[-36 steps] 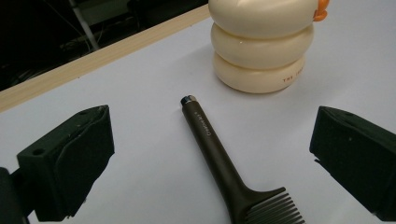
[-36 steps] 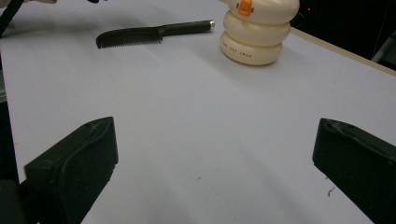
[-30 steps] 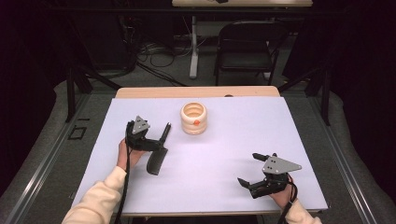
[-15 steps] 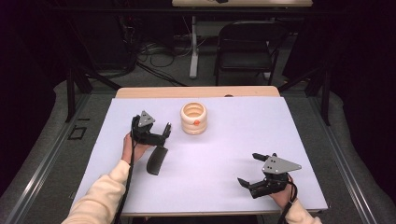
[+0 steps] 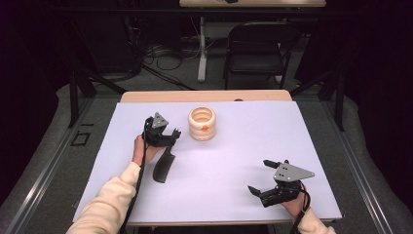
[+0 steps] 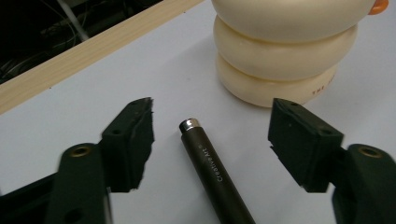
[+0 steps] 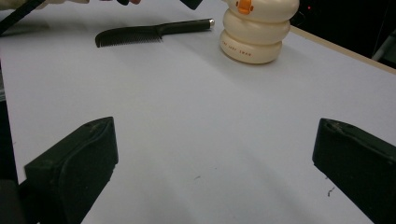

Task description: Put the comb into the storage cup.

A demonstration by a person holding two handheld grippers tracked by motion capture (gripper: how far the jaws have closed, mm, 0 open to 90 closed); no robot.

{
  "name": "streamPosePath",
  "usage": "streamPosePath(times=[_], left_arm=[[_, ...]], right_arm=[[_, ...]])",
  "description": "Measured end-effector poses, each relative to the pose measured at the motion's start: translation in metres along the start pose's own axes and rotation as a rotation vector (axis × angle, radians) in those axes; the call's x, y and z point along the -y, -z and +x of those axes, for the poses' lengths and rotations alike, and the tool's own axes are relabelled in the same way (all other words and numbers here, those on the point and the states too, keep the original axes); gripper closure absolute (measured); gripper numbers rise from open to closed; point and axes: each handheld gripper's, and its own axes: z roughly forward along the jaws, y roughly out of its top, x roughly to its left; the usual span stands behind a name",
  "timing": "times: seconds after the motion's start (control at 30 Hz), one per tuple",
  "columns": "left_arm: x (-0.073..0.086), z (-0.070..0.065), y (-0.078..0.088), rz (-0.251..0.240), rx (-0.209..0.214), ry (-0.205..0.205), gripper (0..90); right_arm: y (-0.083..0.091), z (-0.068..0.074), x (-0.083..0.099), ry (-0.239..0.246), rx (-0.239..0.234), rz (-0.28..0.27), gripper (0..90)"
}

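Observation:
A black comb [image 5: 163, 166] lies flat on the white table [image 5: 234, 161], its round handle [image 6: 212, 172] pointing toward a cream ribbed holder [image 5: 202, 123] with an orange beak. My left gripper [image 5: 174, 134] hovers low over the handle's metal-capped end, left of the holder [image 6: 280, 51]. Its jaws have just been closing and stand astride the handle, with a gap on each side and no pad touching. My right gripper [image 5: 258, 175] rests open near the front right, nothing between its jaws, facing the comb [image 7: 149, 33] and the holder [image 7: 254, 32].
A bare wooden strip [image 5: 204, 95] runs along the table's far edge. Beyond it stand a folding chair [image 5: 255, 48] and cables on the dark floor. White tabletop stretches between the two grippers.
My left gripper has shifted right toward the holder, along the comb's handle, and its jaws have narrowed around the handle's end. The comb and my right gripper have stayed put.

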Motion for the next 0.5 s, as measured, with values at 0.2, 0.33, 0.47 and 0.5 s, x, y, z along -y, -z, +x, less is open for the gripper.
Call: streamPosePath(times=[0.2,0.33,0.47,0.5], left_arm=[[-0.001,0.002,-0.009,0.027,0.011,-0.01,55.3],[-0.001,0.003,-0.014,0.043,0.02,-0.012,68.4],[-0.001,0.004,-0.019,0.054,0.027,-0.004,80.3],[-0.001,0.004,-0.02,0.059,0.03,-0.008,83.2]], right_arm=[[0.0,0.0,0.0,0.0,0.0,0.002,0.0],[0.0,0.0,0.0,0.001,0.0,0.001,0.0],[0.0,0.0,0.0,0.002,-0.001,0.003,0.0],[0.0,0.0,0.0,0.002,0.0,0.001,0.0]])
